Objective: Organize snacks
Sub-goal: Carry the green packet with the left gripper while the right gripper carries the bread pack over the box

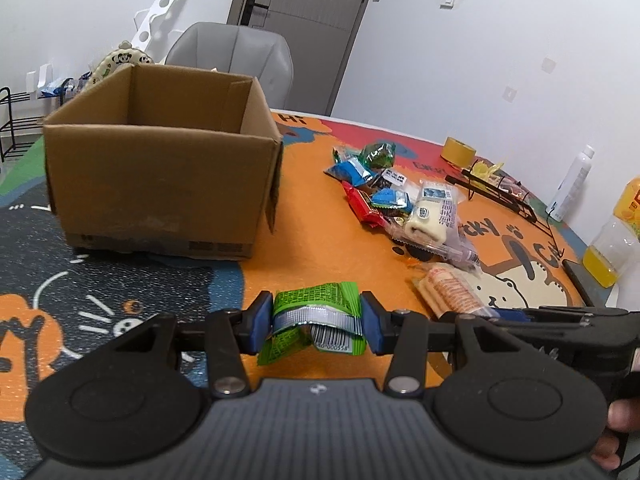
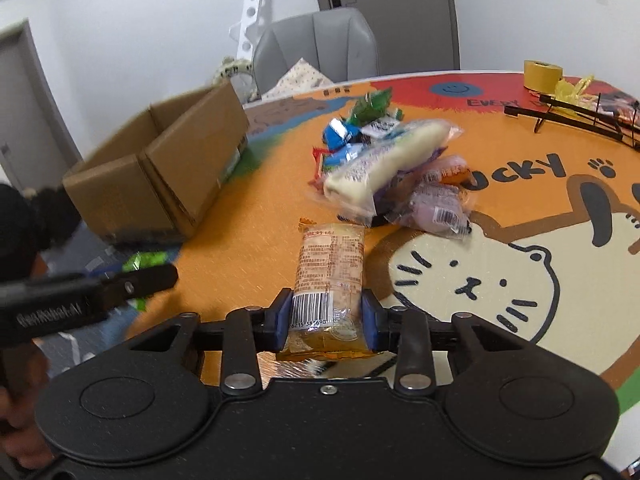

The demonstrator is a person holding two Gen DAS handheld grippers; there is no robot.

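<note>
My left gripper (image 1: pixel 316 320) is shut on a crumpled green snack packet (image 1: pixel 316 306), held above the mat in front of an open cardboard box (image 1: pixel 160 184). My right gripper (image 2: pixel 326 316) is shut on a clear packet of orange crackers (image 2: pixel 332 264) with a barcode, its far end pointing away over the table. In the left wrist view that packet (image 1: pixel 452 292) shows at the lower right. A pile of loose snacks (image 1: pixel 392 200), with blue, red and green wrappers and a long white roll (image 2: pixel 376 160), lies right of the box (image 2: pixel 160 176).
A colourful cartoon mat (image 1: pixel 312 240) covers the round table. A yellow tape roll (image 1: pixel 458 150), a black wire rack (image 1: pixel 500 196), a white bottle (image 1: pixel 572 184) and a juice bottle (image 1: pixel 616 240) stand at the right. A grey chair (image 1: pixel 236 56) stands behind the box.
</note>
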